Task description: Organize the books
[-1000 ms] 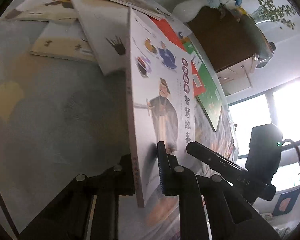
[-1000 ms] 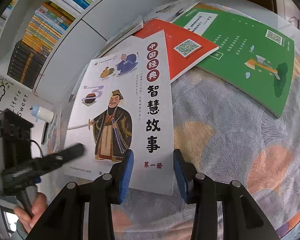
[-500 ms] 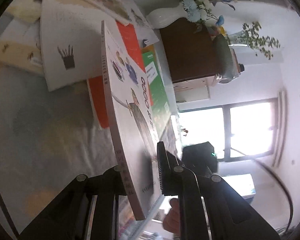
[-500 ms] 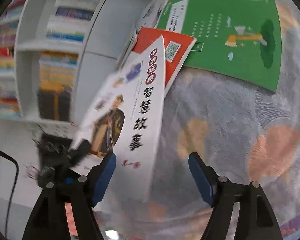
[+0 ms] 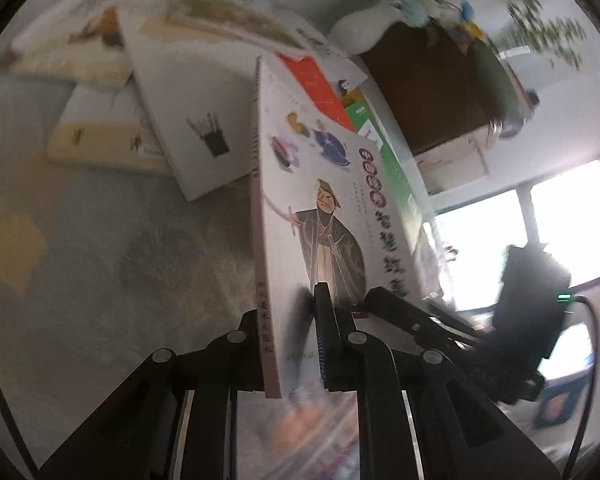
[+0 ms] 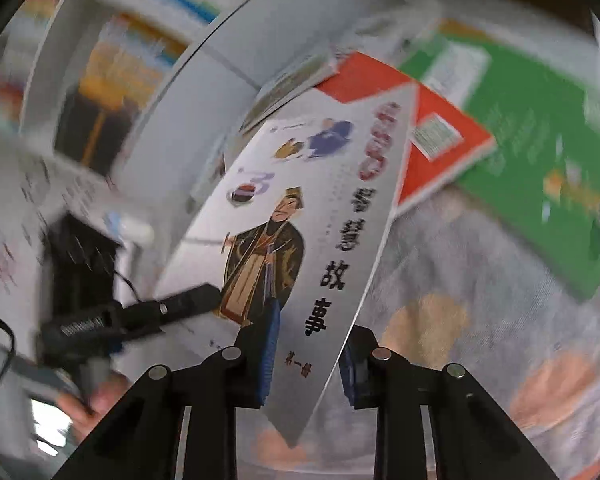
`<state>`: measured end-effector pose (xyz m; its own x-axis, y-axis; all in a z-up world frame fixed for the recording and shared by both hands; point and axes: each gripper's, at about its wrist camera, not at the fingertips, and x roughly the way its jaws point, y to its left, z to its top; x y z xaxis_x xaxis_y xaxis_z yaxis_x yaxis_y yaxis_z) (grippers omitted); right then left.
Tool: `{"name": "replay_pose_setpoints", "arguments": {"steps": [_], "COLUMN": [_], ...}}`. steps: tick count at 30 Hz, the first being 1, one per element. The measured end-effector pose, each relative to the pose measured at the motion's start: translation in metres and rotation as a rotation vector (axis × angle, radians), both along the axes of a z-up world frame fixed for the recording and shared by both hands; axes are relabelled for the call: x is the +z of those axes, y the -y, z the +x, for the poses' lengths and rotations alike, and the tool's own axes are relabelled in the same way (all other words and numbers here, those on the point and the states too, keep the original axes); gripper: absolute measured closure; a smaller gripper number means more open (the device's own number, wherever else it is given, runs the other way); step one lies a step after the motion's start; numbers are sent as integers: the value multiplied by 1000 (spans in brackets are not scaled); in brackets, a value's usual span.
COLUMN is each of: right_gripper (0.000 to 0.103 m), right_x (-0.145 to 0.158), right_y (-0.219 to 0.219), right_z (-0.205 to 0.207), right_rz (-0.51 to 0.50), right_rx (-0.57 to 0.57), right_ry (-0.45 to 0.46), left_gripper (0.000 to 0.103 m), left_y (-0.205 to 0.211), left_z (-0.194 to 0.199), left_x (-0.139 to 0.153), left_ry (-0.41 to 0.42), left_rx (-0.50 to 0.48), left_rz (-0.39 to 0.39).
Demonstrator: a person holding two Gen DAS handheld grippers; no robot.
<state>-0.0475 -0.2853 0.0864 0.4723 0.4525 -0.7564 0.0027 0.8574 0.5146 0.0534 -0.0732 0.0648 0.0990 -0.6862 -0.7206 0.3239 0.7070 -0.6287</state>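
White-covered and printed with a robed figure, the storybook (image 5: 300, 208) stands tilted on edge above the patterned cloth (image 5: 100, 260); the left gripper (image 5: 288, 340) is clamped on its lower spine end, one pad on each cover; to the left, pale picture books (image 5: 196, 136) lie overlapping flat on the cloth. In the right wrist view the same storybook (image 6: 300, 240) rises on a slant, the left gripper's finger (image 6: 180, 304) pressed on its cover; the right gripper (image 6: 308, 360) is closing, its blue pads on either side of the book's lower free edge, whether touching I cannot tell; beyond lie a red book (image 6: 440, 136) and, rightmost, a green book (image 6: 540, 140), flat.
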Motion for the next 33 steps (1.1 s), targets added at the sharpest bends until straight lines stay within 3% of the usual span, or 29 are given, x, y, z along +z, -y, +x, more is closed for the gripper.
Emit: {"name": "replay_pose_setpoints", "arguments": {"steps": [2,5,12,15,19,22,26,33], "right_gripper": [77,77,77,77,77,77,76,76], "right_x": [18,40,88,103,118,117,91,52], "right_y": [-21,-36,-94,-133,-199,-244,-302,-357], "right_z": [-4,-10,6,26,55,76,114,144], "right_rz": [-146,-202,-241,-207,-149,-119,-18,-50], "right_rx": [74,141,266,342,472,564,687,759], "right_ry": [57,127,230,273,333,347,271,217], "left_gripper": [89,88,88,88,87,86,86,86], "left_y": [-9,-32,-110,-164,-233,-276,-318,-350], "left_z": [-5,-8,-17,-17,-25,-29,-23,-7], "left_x": [12,27,71,89,101,94,69,28], "left_ry": [57,87,190,230,296,306,272,200], "left_rx": [9,23,134,255,425,533,648,723], "left_rz": [13,-17,-46,-59,4,50,72,64]}}
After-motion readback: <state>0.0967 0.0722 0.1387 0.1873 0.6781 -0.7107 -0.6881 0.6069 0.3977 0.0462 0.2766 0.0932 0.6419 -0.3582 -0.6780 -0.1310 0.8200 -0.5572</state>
